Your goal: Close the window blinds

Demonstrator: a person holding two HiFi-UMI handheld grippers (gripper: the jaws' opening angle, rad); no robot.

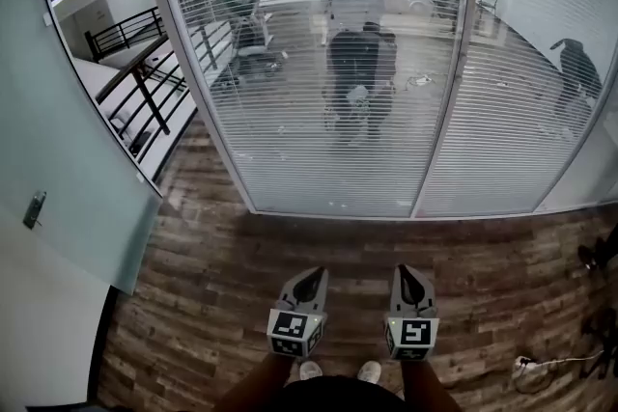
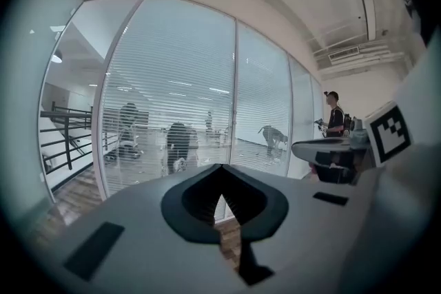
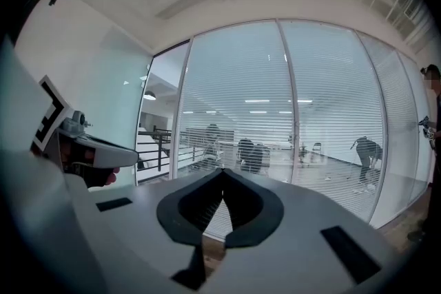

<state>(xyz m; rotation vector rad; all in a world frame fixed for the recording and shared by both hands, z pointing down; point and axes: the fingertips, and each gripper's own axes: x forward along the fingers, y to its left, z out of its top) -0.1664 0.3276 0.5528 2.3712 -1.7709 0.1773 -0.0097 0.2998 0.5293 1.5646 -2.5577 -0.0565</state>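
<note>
No legible text, labels, or numbers

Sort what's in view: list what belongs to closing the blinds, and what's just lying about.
For the job: window blinds, left hand-held gripper, right hand-held gripper, both shut and empty.
Just about: white cable on the floor, black railing, people beyond the glass.

Dark wood-plank floor is seen below & ahead of left gripper and right gripper. Glass wall w/ metal mullions is set straight ahead. Frosted partition & black railing are placed left of left gripper. Strip lights are seen thru the glass.
</note>
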